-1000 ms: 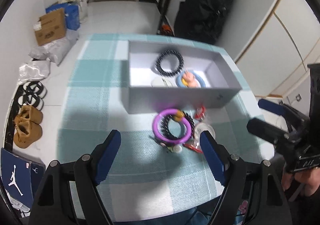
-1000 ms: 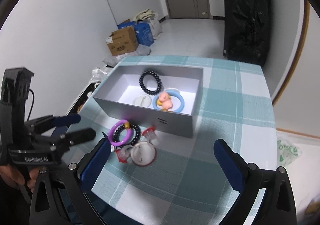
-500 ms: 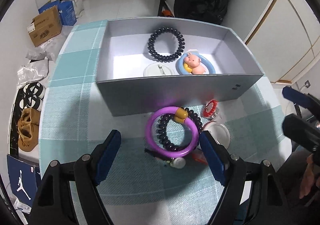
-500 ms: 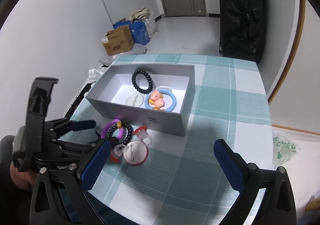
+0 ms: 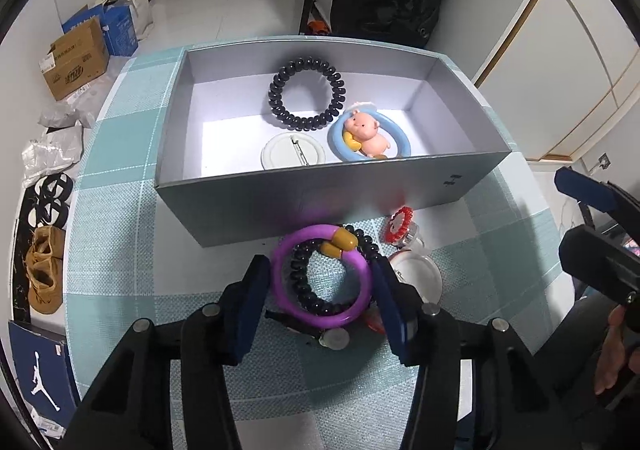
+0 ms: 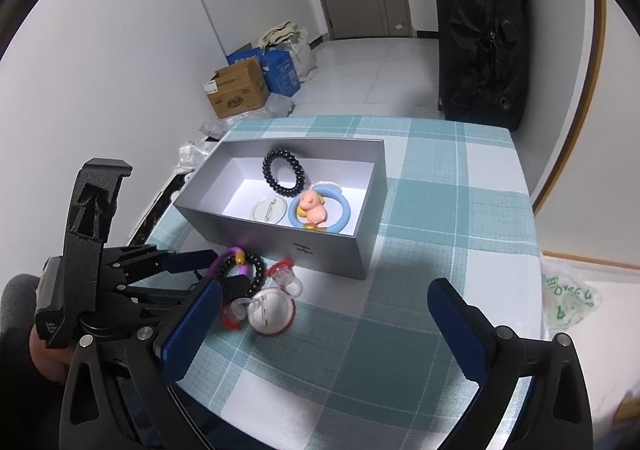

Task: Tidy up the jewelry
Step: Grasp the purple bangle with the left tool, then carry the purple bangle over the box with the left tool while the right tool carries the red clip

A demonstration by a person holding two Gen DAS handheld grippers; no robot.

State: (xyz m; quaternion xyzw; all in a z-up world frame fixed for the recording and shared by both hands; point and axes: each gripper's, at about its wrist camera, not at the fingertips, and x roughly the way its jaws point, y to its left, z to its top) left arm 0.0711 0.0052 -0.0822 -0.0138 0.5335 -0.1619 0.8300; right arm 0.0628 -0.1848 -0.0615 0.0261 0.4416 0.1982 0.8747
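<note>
Jewelry lying in two lots: some inside the grey box (image 5: pixel 320 185), the rest on the checked cloth (image 6: pixel 440 209) just before its near wall. In the box: black coil band (image 5: pixel 306 93), blue ring with pig (image 5: pixel 370 135), white badge (image 5: pixel 293 151). Left view showing the purple bangle (image 5: pixel 320 278) over a black bead bracelet (image 5: pixel 304 282); right view showing these half hidden behind the left gripper (image 5: pixel 320 290). Right view giving the outside badge (image 6: pixel 272 314) and red ring (image 6: pixel 282 274) clearly. Left gripper pointing down, fingers bracketing the bangle, touching or nearly so. Right gripper (image 6: pixel 324 326) hovering above bare cloth, jaws wide apart, holding nothing.
</note>
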